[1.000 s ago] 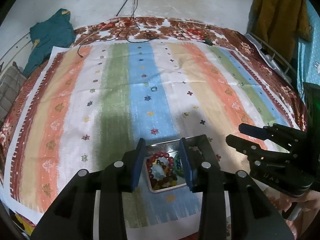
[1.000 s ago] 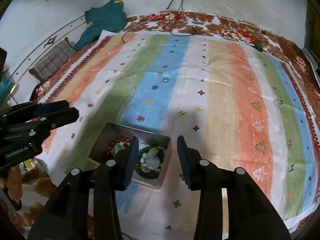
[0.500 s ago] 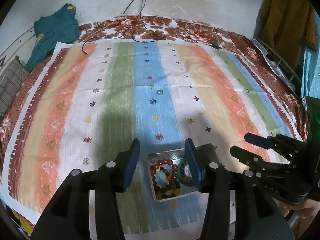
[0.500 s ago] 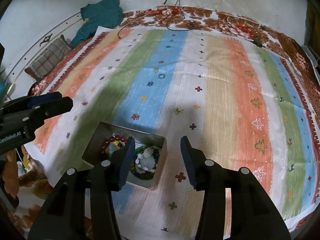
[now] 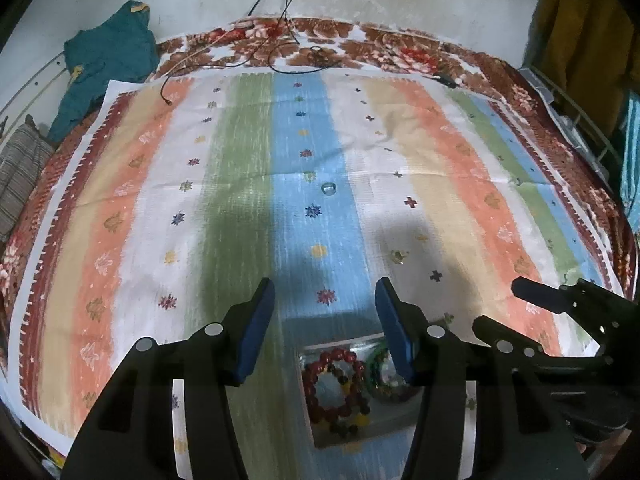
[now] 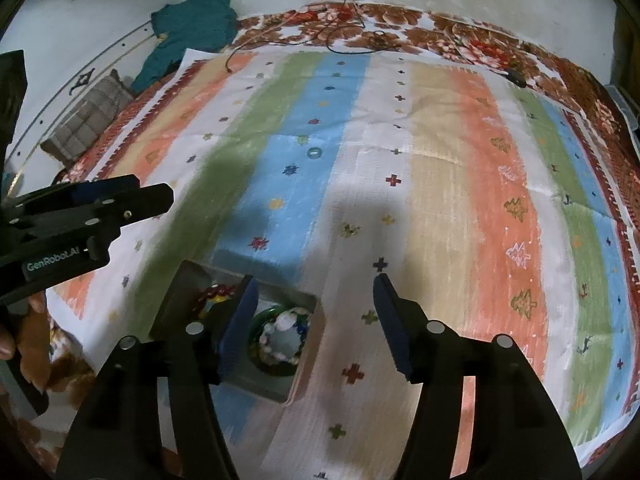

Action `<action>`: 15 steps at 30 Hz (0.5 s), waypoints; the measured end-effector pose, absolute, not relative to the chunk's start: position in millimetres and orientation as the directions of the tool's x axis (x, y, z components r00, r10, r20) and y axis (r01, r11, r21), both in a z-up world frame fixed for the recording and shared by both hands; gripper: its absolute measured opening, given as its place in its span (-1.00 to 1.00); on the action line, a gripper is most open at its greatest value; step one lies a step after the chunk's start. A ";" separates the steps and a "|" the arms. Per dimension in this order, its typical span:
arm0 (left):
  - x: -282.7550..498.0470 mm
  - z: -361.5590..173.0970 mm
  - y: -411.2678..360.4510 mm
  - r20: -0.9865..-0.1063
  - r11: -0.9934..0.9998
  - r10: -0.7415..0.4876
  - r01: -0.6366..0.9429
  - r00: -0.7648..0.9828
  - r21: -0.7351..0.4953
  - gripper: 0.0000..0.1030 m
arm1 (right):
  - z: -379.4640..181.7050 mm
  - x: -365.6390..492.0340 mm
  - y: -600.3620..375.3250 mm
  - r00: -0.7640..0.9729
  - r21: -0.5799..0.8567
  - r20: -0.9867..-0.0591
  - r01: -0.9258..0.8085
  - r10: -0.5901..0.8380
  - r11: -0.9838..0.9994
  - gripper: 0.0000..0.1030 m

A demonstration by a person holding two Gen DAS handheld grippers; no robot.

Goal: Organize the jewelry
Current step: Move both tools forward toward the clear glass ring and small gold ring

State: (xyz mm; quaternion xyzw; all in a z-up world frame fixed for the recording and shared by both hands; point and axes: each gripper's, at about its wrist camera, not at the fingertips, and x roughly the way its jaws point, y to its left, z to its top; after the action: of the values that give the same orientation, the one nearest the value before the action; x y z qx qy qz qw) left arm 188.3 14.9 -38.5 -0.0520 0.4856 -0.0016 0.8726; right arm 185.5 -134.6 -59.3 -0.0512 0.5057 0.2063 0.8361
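Note:
A small metal tin (image 5: pixel 320 432) (image 6: pixel 308 364) sits on the striped cloth near its front edge. It holds a red bead bracelet (image 5: pixel 334 384) (image 6: pixel 214 292) and a green and white bead bracelet (image 6: pixel 282 338) (image 5: pixel 384 376). A small clear ring (image 5: pixel 328 188) (image 6: pixel 314 153) lies alone on the blue stripe, far ahead of both grippers. My left gripper (image 5: pixel 325 328) is open and empty, raised above the tin. My right gripper (image 6: pixel 314 324) is open and empty, above the tin's right side.
The striped cloth (image 5: pixel 460 184) covers a floral bedspread (image 5: pixel 360 46). A teal garment (image 5: pixel 108 60) and a grey folded cloth (image 5: pixel 20 172) lie at the far left. Black cables (image 5: pixel 280 48) trail at the back edge. A yellow coat (image 5: pixel 580 40) hangs at the right.
Both grippers have pulled up and back from the tin, and their jaws have opened wider. The tin and bracelets now sit lower in both views.

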 end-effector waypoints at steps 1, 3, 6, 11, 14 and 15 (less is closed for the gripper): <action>192.6 -40.2 14.0 -0.850 0.995 -0.051 -0.048 0.525 -0.090 0.02 | -61.4 188.5 -135.1 0.400 0.123 -0.870 -0.394 0.290 0.911 0.17; 201.7 -44.4 13.3 -0.855 0.995 -0.051 -0.049 0.516 -0.088 0.02 | -67.0 196.0 -137.2 0.388 0.126 -0.877 -0.382 0.282 0.915 0.17; 213.5 -49.6 12.7 -0.862 0.994 -0.053 -0.054 0.504 -0.093 0.03 | -73.7 203.5 -140.1 0.379 0.120 -0.886 -0.371 0.268 0.921 0.19; 227.7 -59.2 11.5 -0.871 0.993 -0.062 -0.054 0.487 -0.101 0.09 | -82.8 215.8 -138.1 0.354 0.126 -0.898 -0.365 0.263 0.923 0.20; 233.7 -64.8 10.1 -0.877 0.994 -0.057 -0.051 0.477 -0.093 0.09 | -85.0 220.0 -134.7 0.351 0.120 -0.900 -0.370 0.259 0.921 0.20; 236.3 -66.5 9.9 -0.879 0.995 -0.056 -0.051 0.474 -0.090 0.09 | -86.1 221.3 -134.8 0.349 0.122 -0.900 -0.371 0.260 0.921 0.20</action>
State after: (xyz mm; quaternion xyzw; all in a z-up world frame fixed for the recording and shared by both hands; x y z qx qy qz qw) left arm 236.3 9.8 -66.5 -0.0520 0.5127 -0.0014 0.8570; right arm 221.3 -134.8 -86.1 -0.0516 0.5369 0.1926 0.8197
